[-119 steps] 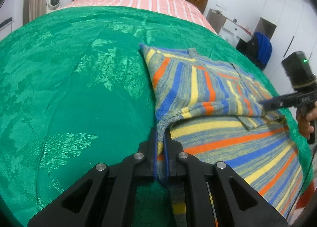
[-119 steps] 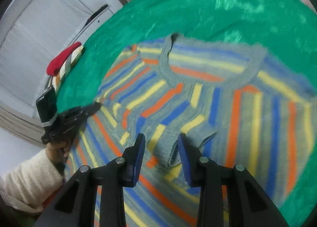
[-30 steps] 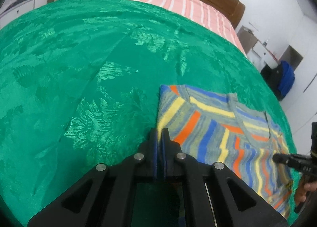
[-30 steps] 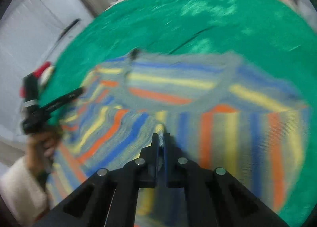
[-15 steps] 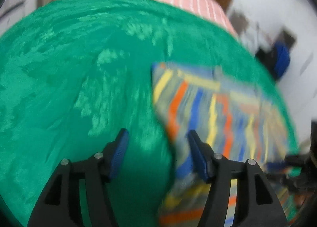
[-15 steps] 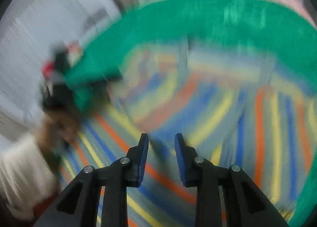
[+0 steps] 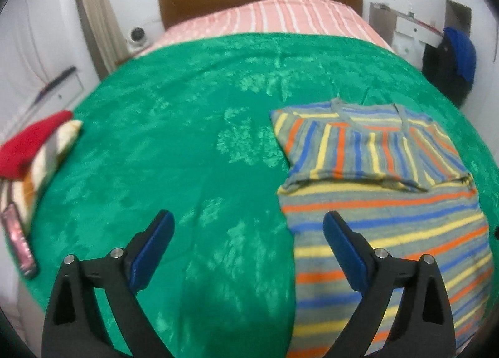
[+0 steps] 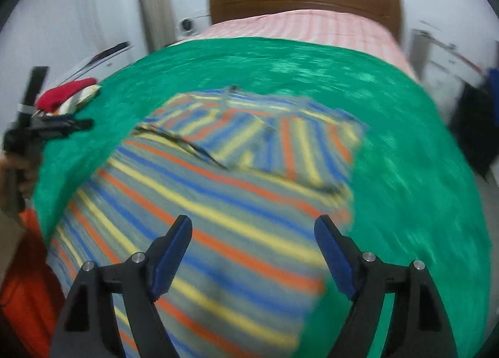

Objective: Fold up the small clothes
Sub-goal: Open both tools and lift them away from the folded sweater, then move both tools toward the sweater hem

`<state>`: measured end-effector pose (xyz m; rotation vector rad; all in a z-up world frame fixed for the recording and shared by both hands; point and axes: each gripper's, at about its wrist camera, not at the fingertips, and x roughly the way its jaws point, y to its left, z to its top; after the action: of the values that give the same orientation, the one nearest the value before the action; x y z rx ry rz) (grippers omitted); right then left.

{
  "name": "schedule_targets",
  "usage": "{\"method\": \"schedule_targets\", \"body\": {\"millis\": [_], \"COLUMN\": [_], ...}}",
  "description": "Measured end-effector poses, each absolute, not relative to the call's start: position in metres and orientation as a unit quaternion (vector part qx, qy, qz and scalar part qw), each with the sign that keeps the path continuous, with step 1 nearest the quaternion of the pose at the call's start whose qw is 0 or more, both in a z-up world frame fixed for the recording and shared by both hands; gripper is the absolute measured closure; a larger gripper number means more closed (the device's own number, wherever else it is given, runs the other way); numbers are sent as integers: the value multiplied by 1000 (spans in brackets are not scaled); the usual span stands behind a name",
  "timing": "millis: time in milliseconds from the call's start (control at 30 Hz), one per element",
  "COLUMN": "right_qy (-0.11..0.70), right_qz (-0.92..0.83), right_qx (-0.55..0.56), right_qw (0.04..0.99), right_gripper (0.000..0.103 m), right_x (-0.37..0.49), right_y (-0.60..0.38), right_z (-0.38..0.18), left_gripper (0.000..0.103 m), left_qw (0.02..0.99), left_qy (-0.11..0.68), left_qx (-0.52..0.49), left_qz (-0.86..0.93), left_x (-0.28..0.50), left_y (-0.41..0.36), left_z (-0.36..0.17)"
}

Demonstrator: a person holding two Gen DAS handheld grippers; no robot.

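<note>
On the green bedspread (image 7: 187, 139) | striped sweater (image 7: 383, 202), sleeves folded across chest, flat near bed's foot | left tongs (image 7: 248, 245) just opened wide, empty | right tongs (image 8: 252, 252) likewise, above sweater

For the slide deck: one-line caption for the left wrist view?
Open left gripper above the green bedspread, beside the striped sweater with its sleeves folded in.

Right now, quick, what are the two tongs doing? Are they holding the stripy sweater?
Left tongs: open, just been opening, holding nothing.
Right tongs: open, just been opening, nothing held; the stripy sweater lies free below.
</note>
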<state>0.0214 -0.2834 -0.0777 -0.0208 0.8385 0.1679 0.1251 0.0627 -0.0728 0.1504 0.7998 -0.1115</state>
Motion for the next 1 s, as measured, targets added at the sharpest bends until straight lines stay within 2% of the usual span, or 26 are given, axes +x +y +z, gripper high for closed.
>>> {"method": "schedule_targets", "body": {"millis": [100,400,500,567,633,667,800,867,1000], "right_qy": [396,391,379,346,280,260,325,333,347], "right_qz": [34,-11,-4,2,5,11,37,29,7], "right_qx": [5,22,25,17,2,-8,-30,-28,37], "right_qw": [918,920,925,938,960,966,944,942,937], "right_gripper": [12,12,12,12,9,0,0,0,0], "right_x": [-11,-43,-48,-59,-82,-91,-92,-97,-99], "right_y": [-300,-324,-322,-318,-316,-314,-311,-310,-319], "right_z": [-87,-84,-78,-68,-53,-48,-66,-78,-97], "left_gripper": [6,5,4,4,4,4,4,4,4], "left_qw": [920,923,914,903,893,887,877,881,884], "left_qy": [380,371,394,418,440,454,473,465,459], "left_qx": [82,94,85,69,52,40,7,0,-21], "left_qz": [-43,-39,-46,-64,-74,-79,-85,-84,-84], "left_x": [111,86,81,70,59,51,24,14,12], "left_y": [58,46,51,62,75,83,105,111,118], "left_z": [-68,-60,-71,-88,-105,-116,-142,-147,-149]}}
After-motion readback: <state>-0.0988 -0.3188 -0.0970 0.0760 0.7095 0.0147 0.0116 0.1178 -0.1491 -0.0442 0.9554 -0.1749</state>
